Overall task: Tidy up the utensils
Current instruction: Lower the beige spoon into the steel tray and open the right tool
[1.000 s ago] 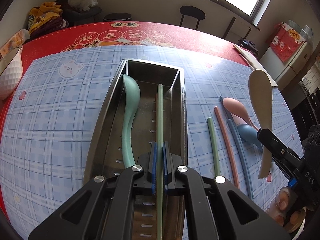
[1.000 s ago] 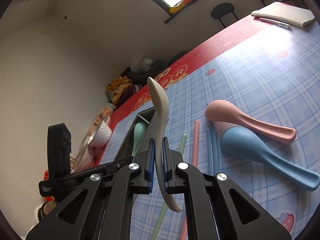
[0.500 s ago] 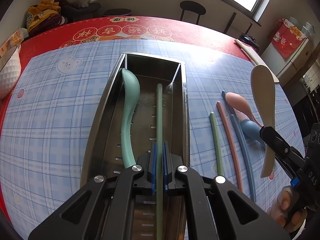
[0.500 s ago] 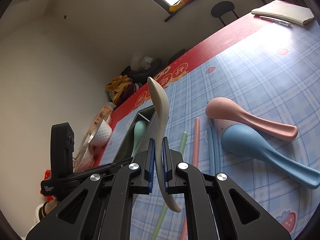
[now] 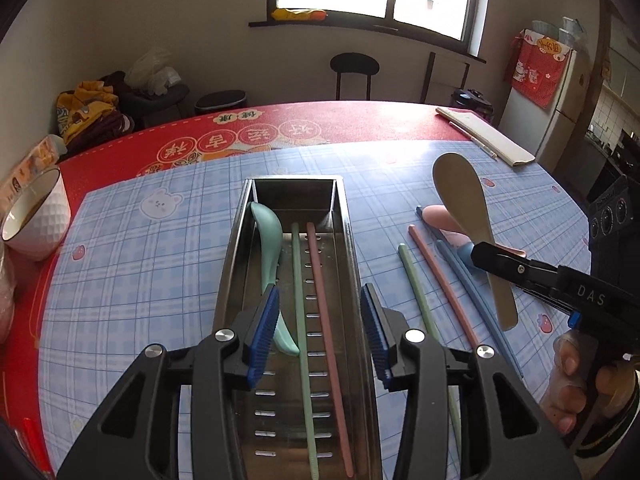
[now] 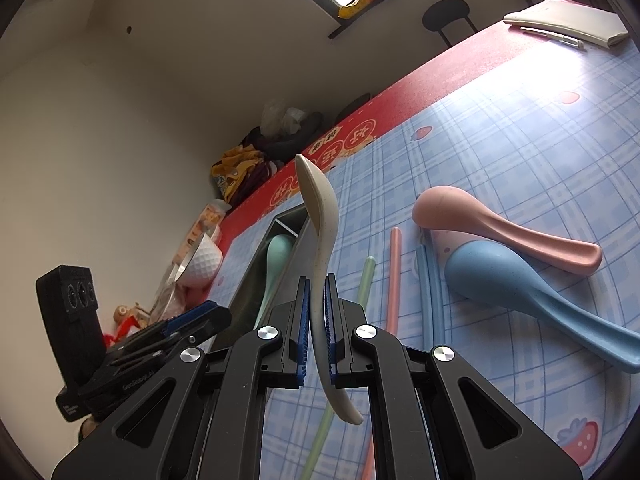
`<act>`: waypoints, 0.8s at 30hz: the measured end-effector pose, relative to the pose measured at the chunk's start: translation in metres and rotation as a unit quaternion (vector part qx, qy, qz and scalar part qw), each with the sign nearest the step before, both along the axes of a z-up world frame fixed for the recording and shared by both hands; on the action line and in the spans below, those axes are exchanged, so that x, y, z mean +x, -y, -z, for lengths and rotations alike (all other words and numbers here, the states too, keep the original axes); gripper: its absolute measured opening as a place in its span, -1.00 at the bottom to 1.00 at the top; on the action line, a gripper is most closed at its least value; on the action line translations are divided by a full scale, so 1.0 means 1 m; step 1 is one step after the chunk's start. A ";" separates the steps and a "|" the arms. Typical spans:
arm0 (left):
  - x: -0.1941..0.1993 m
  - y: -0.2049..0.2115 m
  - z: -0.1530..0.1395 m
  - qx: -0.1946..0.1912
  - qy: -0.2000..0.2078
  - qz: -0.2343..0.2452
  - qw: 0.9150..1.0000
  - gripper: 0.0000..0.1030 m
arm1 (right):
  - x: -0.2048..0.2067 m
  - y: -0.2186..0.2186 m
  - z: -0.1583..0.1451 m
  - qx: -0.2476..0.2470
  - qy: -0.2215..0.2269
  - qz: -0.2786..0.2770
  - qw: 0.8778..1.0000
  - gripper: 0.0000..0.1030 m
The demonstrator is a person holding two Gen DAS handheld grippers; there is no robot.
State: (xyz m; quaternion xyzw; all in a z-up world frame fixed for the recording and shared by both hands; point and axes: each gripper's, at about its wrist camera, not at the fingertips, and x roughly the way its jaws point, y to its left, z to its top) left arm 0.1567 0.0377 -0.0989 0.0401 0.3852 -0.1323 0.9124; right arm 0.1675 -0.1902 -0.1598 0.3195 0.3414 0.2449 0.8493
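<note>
The left tool is opening with nothing gripped, above the tray holding chopsticks, while the right tool pinches the beige spoon upright, probably bound for that tray.

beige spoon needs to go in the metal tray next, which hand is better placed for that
Right. The right tool is shut on the beige spoon, beside the metal tray. The left tool is opening, holding nothing.
</note>
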 end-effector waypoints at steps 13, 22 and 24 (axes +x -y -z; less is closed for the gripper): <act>-0.024 -0.037 -0.001 0.008 0.100 -0.009 0.995 0.89 | -0.001 -0.008 0.003 -0.006 0.001 0.008 1.000 -0.86; -0.028 -0.050 0.006 -0.004 0.095 -0.014 0.995 0.89 | 0.006 -0.024 -0.003 -0.031 -0.049 0.019 0.998 -0.86; -0.028 -0.052 0.005 -0.007 0.094 -0.015 0.995 0.89 | 0.009 -0.033 -0.012 -0.047 -0.053 0.016 0.997 -0.86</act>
